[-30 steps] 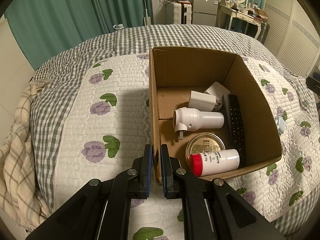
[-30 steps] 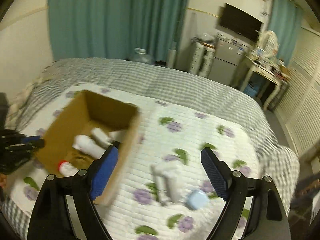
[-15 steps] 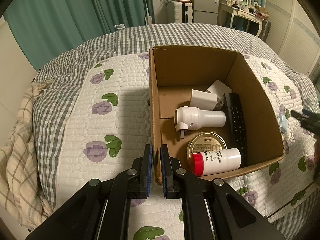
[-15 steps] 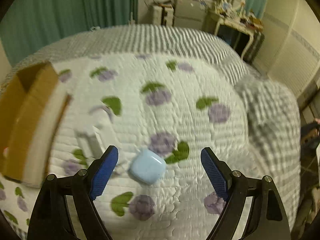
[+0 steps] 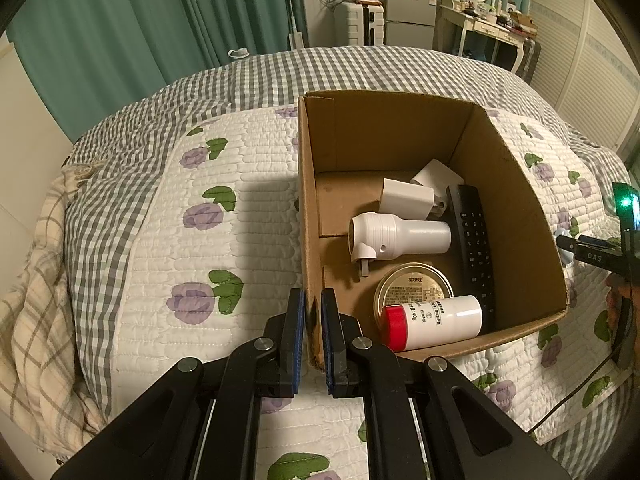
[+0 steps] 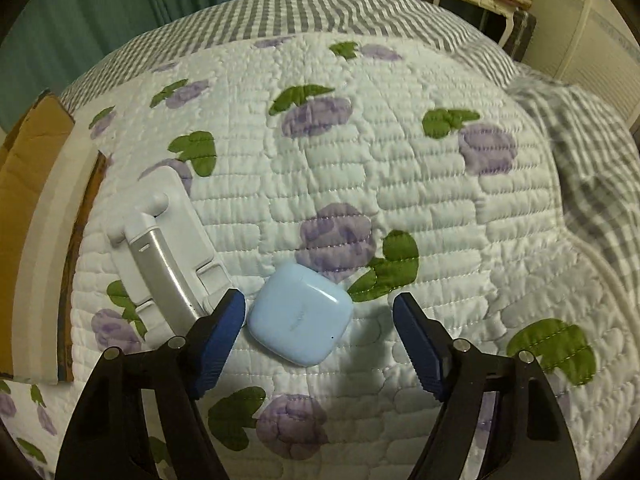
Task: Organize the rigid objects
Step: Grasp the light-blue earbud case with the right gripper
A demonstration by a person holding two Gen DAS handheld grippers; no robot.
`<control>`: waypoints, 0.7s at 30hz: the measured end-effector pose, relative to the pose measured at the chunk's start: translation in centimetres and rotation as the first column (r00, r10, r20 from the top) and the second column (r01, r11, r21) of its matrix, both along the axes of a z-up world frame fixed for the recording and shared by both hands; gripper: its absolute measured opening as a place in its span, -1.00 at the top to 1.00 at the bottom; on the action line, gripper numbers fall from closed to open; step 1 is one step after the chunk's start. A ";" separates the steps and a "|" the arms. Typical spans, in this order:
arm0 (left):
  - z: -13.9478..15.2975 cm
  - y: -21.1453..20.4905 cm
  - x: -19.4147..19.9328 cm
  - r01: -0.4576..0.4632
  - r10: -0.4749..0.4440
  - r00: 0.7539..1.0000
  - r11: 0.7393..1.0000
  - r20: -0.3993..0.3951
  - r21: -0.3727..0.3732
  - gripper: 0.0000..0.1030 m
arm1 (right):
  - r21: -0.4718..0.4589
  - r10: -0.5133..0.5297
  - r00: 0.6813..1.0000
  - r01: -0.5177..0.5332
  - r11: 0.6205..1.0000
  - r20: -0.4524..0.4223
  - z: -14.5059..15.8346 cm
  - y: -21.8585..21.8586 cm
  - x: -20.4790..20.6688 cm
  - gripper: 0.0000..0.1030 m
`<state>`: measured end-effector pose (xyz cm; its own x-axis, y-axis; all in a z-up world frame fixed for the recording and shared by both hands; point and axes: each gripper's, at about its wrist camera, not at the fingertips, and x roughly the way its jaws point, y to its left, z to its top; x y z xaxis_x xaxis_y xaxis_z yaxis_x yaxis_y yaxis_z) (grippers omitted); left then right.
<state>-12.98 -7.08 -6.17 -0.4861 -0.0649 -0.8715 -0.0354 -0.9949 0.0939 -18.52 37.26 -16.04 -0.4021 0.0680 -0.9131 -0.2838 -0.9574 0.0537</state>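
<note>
1. First, at the far left of the left wrist view, we see a plaid blanket (image 5: 36,300) bunched at the edge of the bed, next to the floral quilt (image 5: 224,240).
2. Our left hand-held gripper (image 5: 313,332) pinches the near left corner wall of the cardboard box (image 5: 516,216), one blue pad outside the wall and one inside.
3. Inside the box, from left to right, we see a white bottle-shaped device (image 5: 400,238) lying on its side, a round gold tin (image 5: 414,290) with a red-capped white bottle (image 5: 432,322) lying just in front of it, two white chargers (image 5: 416,194) toward the back, and a black remote control (image 5: 474,248) along the right side.
4. Moving to the right wrist view, the box shows at the left edge, and a white folding stand (image 6: 168,256) lies on the quilt just beside it.
5. A pale blue earbud case (image 6: 301,314) rests on the quilt just right of the stand.
6. Our right hand-held gripper (image 6: 320,320) is spread wide around the case; the left pad is just beside it, the right pad well apart from it.
</note>
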 end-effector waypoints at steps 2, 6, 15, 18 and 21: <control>0.0 0.1 0.0 -0.001 0.001 1.000 1.000 0.000 0.000 0.85 | -0.012 -0.007 1.000 0.007 1.000 0.009 -0.4 0.2 -0.1 -0.48; 0.0 0.1 0.0 0.000 0.000 1.000 1.000 0.000 -0.001 0.85 | -0.037 -0.019 1.000 0.020 0.999 0.023 -1.1 0.6 -0.5 -0.48; 0.0 0.1 0.0 0.000 0.000 1.000 1.000 0.000 -0.002 0.85 | -0.015 0.006 0.998 -0.006 1.000 0.059 -2.1 0.1 -1.3 -0.13; 0.0 0.1 0.0 0.001 -0.001 1.000 1.000 0.000 -0.003 0.85 | 0.015 0.013 0.999 -0.014 1.000 0.049 -1.8 -0.3 -0.8 -0.13; 0.0 0.0 0.0 0.001 -0.001 1.000 1.000 0.000 0.000 0.85 | 0.027 0.013 0.999 -0.014 1.000 0.040 -1.4 -0.6 -0.4 -0.13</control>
<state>-12.99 -7.03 -6.19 -0.4862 -0.0648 -0.8714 -0.0363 -0.9949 0.0943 -18.93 36.67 -17.44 -0.3664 0.0875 -0.9263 -0.2719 -0.9622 0.0166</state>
